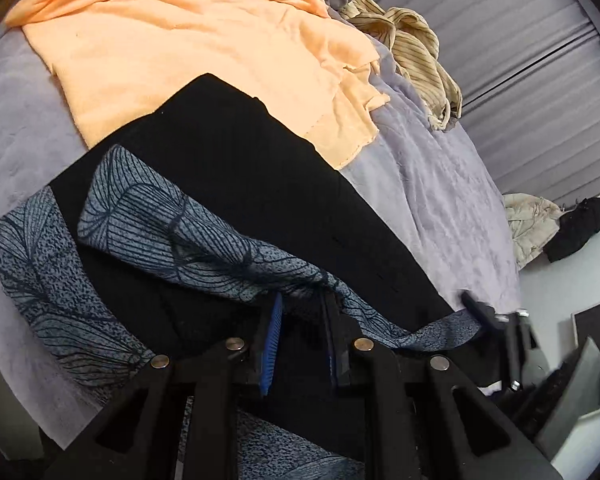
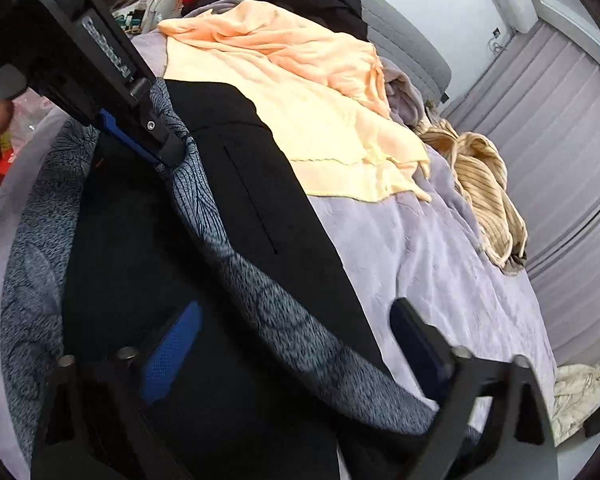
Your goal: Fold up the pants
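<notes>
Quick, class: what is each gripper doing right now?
Left gripper: shut on the patterned pants.
Right gripper: jaws open, holding nothing.
</notes>
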{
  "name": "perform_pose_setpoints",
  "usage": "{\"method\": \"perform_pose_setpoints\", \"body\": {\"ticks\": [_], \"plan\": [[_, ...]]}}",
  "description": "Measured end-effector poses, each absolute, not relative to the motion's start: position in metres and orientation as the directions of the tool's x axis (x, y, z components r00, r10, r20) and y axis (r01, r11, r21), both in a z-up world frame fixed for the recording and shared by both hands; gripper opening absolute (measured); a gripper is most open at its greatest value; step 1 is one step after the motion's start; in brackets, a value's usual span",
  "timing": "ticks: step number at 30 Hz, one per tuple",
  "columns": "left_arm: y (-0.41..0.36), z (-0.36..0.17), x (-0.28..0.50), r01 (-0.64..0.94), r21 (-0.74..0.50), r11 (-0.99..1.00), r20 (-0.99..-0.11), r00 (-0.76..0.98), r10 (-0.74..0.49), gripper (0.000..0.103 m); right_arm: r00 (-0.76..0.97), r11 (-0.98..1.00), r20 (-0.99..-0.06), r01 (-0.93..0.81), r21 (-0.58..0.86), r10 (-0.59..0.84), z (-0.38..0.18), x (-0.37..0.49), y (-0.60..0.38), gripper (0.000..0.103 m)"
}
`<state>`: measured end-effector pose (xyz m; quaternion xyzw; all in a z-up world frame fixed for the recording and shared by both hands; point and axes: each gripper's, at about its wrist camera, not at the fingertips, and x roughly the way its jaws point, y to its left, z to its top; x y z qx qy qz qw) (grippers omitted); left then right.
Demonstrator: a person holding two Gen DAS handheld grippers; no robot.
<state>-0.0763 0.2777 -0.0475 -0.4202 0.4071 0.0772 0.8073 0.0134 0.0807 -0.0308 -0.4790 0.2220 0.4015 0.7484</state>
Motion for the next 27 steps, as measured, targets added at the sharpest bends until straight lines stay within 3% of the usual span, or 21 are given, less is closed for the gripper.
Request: {"method": "perform_pose_setpoints", "body": {"ticks": [1, 3, 4, 5, 9, 12, 18, 19, 22, 27], "plan": [[0.277, -0.045, -0.078, -0.459, -0.628, 0.628, -0.713, 0.663, -0.228, 0.02, 0.539, 0.193, -0.768, -0.842, -0.504, 0.344, -0.044, 0.017, 0.09, 0.007], [0.278, -0.041, -0.088, -0.442, -0.659, 0.608, -0.686, 0.684, -0.248, 0.035, 0.514, 0.189, -0.794, -0.858, -0.478, 0.325, -0.048, 0.014, 0.096, 0.007], [0.278, -0.039, -0.095, -0.441, -0.672, 0.595, -0.675, 0.695, -0.247, 0.071, 0.516, 0.182, -0.788, -0.857, -0.483, 0.336, -0.043, 0.01, 0.096, 0.007], [0.278, -0.038, -0.101, -0.455, -0.675, 0.581, -0.672, 0.705, -0.229, 0.099, 0.53, 0.191, -0.771, -0.848, -0.495, 0.354, -0.037, 0.006, 0.093, 0.007], [0.276, -0.029, -0.109, -0.432, -0.72, 0.543, -0.616, 0.757, -0.215, 0.102, 0.557, 0.26, -0.72, -0.83, -0.493, 0.413, -0.018, -0.007, 0.075, 0.006], [0.269, -0.029, -0.085, -0.471, -0.67, 0.574, -0.669, 0.719, -0.19, 0.102, 0.58, 0.28, -0.698, -0.815, -0.508, 0.421, -0.014, -0.004, 0.079, 0.006], [0.285, -0.049, -0.037, -0.564, -0.686, 0.46, -0.693, 0.7, -0.174, 0.102, 0.613, 0.262, -0.673, -0.789, -0.556, 0.414, -0.013, -0.007, 0.082, 0.006], [0.291, -0.055, -0.029, -0.582, -0.686, 0.437, -0.7, 0.69, -0.181, 0.101, 0.616, 0.26, -0.672, -0.786, -0.561, 0.412, -0.013, -0.006, 0.083, 0.006], [0.294, -0.065, -0.012, -0.504, -0.757, 0.416, -0.64, 0.703, -0.311, 0.013, 0.63, 0.258, -0.664, -0.774, -0.578, 0.402, -0.013, -0.007, 0.083, 0.006], [0.283, -0.04, -0.042, -0.456, -0.735, 0.501, -0.639, 0.713, -0.289, 0.013, 0.622, 0.269, -0.661, -0.781, -0.564, 0.419, 0.003, -0.026, 0.078, 0.006]]}}
